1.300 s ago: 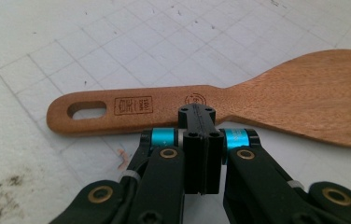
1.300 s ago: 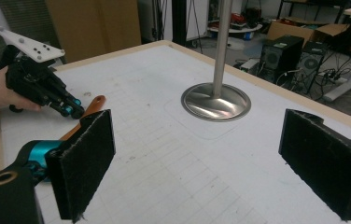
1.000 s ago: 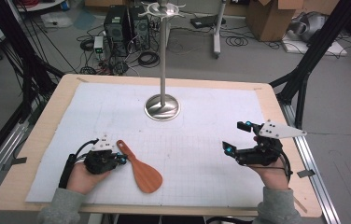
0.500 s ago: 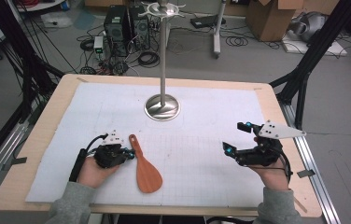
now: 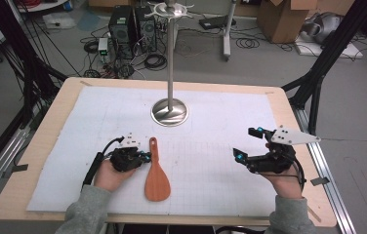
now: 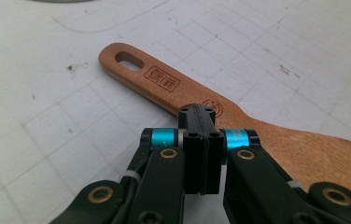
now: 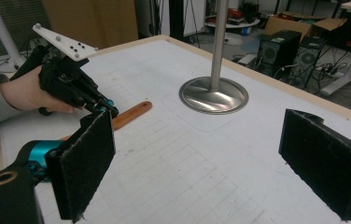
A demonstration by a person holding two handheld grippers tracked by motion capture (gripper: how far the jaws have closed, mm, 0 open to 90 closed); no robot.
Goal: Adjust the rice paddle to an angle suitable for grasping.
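Note:
A wooden spatula (image 5: pixel 156 175) lies flat on the white mat, handle pointing away from me toward the stand. My left gripper (image 5: pixel 145 157) is shut with nothing between its jaws, and its tips are against the left side of the handle. In the left gripper view the closed jaws (image 6: pixel 200 114) sit right at the spatula's neck (image 6: pixel 173 88). My right gripper (image 5: pixel 245 143) hovers over the right part of the mat, open wide and empty. The right gripper view shows its pads (image 7: pixel 87 161) spread apart, with the left gripper (image 7: pixel 106 108) and the spatula handle (image 7: pixel 131 113) beyond them.
A tall metal stand with a round base (image 5: pixel 170 111) rises from the far middle of the mat. The table's wooden rim (image 5: pixel 298 122) frames the mat. Computers, cables and boxes lie on the floor behind the table.
My left gripper has slid to the right against the spatula. The handle has swung right, from slanted to nearly straight. The right gripper has stayed where it was.

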